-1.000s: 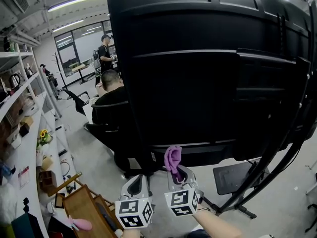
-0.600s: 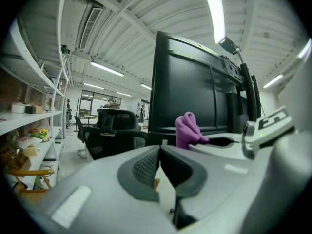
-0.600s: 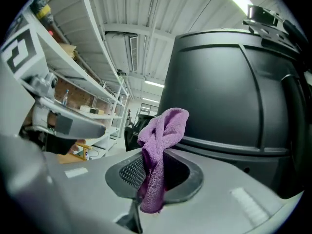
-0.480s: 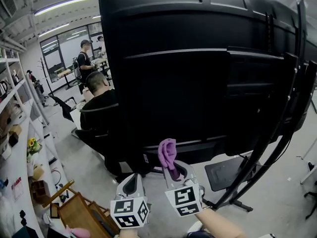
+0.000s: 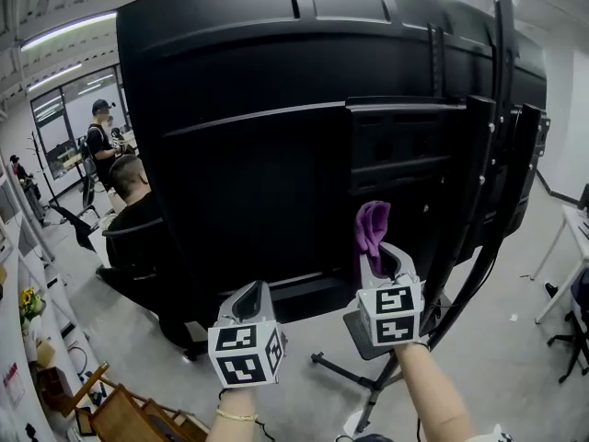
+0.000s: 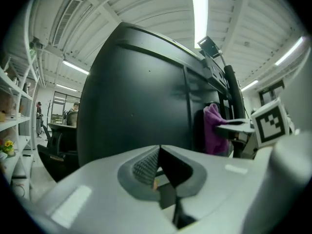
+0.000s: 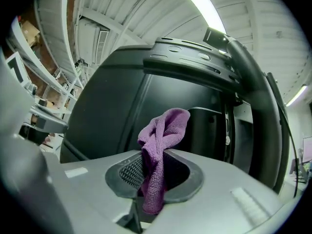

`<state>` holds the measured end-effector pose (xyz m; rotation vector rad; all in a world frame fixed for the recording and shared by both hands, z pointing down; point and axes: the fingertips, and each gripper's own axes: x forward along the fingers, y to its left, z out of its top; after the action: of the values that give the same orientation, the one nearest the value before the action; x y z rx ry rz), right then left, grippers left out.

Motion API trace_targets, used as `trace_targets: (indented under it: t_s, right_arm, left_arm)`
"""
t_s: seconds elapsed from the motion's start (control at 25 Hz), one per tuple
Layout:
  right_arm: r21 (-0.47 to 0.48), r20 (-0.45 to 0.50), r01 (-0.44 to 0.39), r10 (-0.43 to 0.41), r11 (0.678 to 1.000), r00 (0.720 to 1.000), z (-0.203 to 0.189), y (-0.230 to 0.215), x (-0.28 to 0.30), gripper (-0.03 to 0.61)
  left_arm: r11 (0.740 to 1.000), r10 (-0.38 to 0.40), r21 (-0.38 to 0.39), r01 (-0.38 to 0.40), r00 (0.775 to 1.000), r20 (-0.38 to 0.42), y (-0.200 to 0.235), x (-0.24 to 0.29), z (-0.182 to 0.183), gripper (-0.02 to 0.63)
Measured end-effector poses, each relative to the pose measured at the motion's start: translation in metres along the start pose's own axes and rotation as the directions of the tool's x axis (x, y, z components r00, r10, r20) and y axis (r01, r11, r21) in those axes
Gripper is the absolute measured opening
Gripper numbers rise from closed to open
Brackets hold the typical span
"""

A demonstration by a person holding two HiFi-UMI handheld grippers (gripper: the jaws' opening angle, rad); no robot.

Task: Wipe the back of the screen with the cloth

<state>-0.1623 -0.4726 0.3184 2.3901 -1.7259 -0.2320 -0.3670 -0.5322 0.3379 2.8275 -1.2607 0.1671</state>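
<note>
The cloth (image 5: pixel 371 226), pinched in the right gripper (image 5: pixel 379 263) while the left gripper (image 5: pixel 250 296) is closed empty, should be pressed flat to the screen (image 5: pixel 267 155).

A seated person (image 5: pixel 129 180) faces away in a dark chair (image 5: pixel 129 247). Just left of that person, another in a cap (image 5: pixel 99 136) stands. Farther left run white shelves (image 5: pixel 14 339) bearing yellow flowers (image 5: pixel 31 299). A light strip (image 5: pixel 64 30) glows overhead.

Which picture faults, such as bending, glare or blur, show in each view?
Head view: the wide-angle lens bows the screen outward. Left gripper view: the ceiling light glares white; corners are black. Right gripper view: the cloth in the right tool looks sharp.
</note>
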Motion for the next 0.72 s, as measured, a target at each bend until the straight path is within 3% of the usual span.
trace_targets:
  t_s: [0.16,0.4,0.72]
  right_arm:
    - [0.015,0.000,-0.006,0.006,1.000,1.000,0.008,0.003,0.011,0.069]
    - [0.006,0.075,-0.158,0.157,0.987,0.985,0.038,0.102,-0.001,0.069]
    - [-0.072,0.115,-0.411,0.416,0.909,0.902,0.065,0.249,-0.006,0.069]
  left_arm:
    - [1.000,0.007,0.021,-0.007,0.999,0.041,-0.003,0.010,0.025,0.008]
    - [0.996,0.086,0.011,-0.087,0.995,0.058,0.039,-0.009,0.034,0.008]
    - [0.968,0.246,-0.049,-0.244,0.969,0.023,0.128,-0.056,0.021,0.008]
